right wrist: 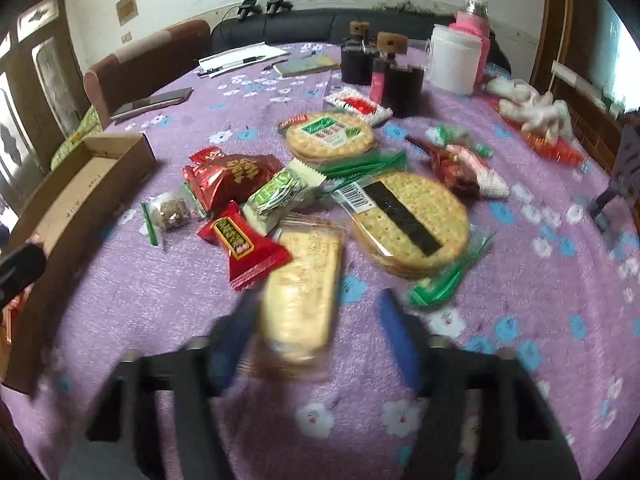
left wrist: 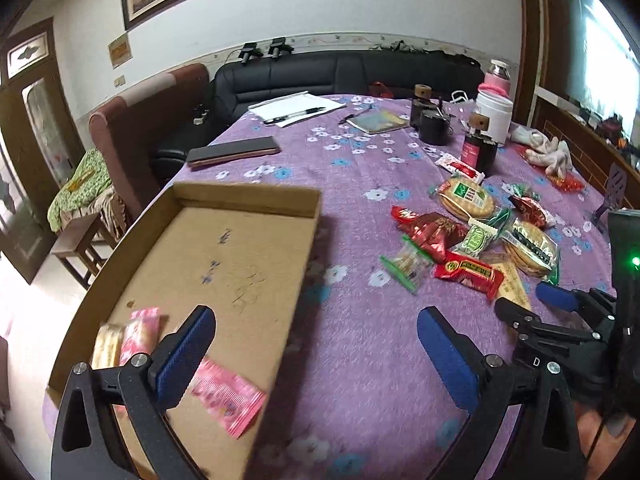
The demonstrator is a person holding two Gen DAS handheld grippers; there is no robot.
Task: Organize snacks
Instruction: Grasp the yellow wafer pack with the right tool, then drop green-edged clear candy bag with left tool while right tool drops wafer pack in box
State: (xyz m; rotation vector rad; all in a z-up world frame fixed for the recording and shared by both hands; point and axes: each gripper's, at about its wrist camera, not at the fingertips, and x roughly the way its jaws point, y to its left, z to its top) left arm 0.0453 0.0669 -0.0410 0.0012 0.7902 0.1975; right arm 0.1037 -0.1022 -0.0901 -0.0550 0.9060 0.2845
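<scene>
- Left gripper (left wrist: pixel 316 354): nearest the lens, jaws spread wide, nothing between; one finger over the box, the other over the cloth.
- Cardboard box (left wrist: pixel 244 196): shallow tray at counter's left edge; holds pink wrapper (left wrist: pixel 226 398), 2nd pink pack (left wrist: pixel 140 332) & pale biscuit pack (left wrist: pixel 107 346) at its near end.
- Right gripper (right wrist: pixel 320 336): blurred; rectangular cracker pack (right wrist: pixel 304 284) sits between the fingers, left pad against it, right pad apart w/ a gap, so not clamped.
- Snack pile, mid counter, beside the box: round seaweed cracker (right wrist: pixel 412 224), round green-label cracker (right wrist: pixel 330 136), red square pack (right wrist: pixel 240 240), dark red foil bag (right wrist: pixel 232 176), green/white bar (right wrist: pixel 280 196), small clear-wrapped cake (right wrist: pixel 172 212).
- Counter (left wrist: pixel 360 344): purple floral cloth.
- Far end: phone (left wrist: pixel 234 151), papers w/ pen (left wrist: pixel 296 109), dark jars (left wrist: pixel 430 120), white tub (left wrist: pixel 494 114).
</scene>
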